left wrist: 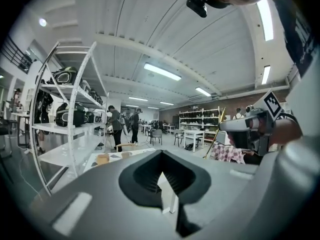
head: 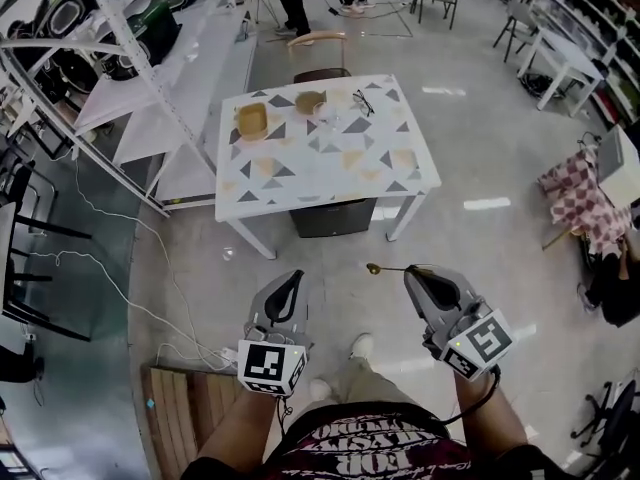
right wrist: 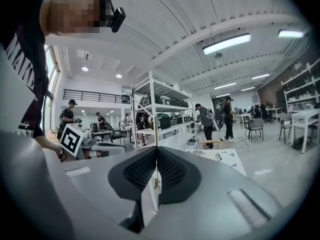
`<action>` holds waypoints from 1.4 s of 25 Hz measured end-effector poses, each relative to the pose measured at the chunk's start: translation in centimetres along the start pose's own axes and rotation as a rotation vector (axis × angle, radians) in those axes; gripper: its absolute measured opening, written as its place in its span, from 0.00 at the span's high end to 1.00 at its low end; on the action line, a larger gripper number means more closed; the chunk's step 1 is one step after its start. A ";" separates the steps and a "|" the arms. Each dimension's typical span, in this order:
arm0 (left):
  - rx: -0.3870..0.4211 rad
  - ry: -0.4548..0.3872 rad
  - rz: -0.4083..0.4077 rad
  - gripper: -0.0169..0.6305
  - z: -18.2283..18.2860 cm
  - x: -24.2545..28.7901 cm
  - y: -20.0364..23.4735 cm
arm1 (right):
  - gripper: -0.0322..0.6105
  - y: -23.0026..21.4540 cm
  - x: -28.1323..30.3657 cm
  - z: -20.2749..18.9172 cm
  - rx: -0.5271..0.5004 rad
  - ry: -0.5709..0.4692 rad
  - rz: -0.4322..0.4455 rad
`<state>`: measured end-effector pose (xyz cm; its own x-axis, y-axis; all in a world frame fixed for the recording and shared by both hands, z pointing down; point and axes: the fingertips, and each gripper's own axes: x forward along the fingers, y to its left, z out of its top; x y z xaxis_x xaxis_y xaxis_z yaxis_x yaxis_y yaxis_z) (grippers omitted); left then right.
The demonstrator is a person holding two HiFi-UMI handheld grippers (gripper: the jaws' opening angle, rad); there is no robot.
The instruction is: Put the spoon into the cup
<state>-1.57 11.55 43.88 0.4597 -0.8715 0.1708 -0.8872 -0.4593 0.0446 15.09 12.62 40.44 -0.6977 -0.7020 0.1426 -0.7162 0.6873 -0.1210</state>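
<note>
**Spoon clamped in the right gripper, well short of the table**

The spoon (head: 385, 267) was off the table and in the air over the grey floor, its thin handle pinched between the closed fingers of the right gripper (head: 415, 271). In the head view it lay about level and ran out toward 9 o'clock from the gripper's tip, the small bowl at the far end. The right gripper view showed the spoon (right wrist: 156, 179) as a narrow gold line rising from the seam where the right gripper (right wrist: 156, 156) pressed its dark pads together.

At 9 o'clock of the spoon, the left gripper (head: 293, 276) was held at about the same height. In its own view the left gripper (left wrist: 161, 159) had its fingertips meeting, with nothing between them.

At 12 o'clock, well apart from both grippers, stood the patterned white table (head: 400, 183). A tan cup (head: 252, 120) sat near its far left corner, a second tan vessel (head: 310, 102) at 2 o'clock of it, and a pair of glasses (head: 362, 103) further right.
</note>
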 end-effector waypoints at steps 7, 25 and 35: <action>0.034 -0.012 -0.016 0.97 2.4 4.1 -0.8 | 0.90 -4.7 -1.1 0.8 0.021 -0.015 -0.027; 0.043 -0.079 0.151 0.97 6.0 4.7 2.5 | 0.90 -7.9 1.9 3.7 -0.034 -0.035 0.058; 0.017 -0.064 0.126 0.97 4.6 6.6 4.9 | 0.90 -8.2 4.7 3.3 -0.029 -0.020 0.045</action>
<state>-2.67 2.77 40.66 0.3467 -0.9314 0.1108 -0.9375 -0.3479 0.0098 17.63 3.05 38.86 -0.7298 -0.6733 0.1184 -0.6834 0.7234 -0.0986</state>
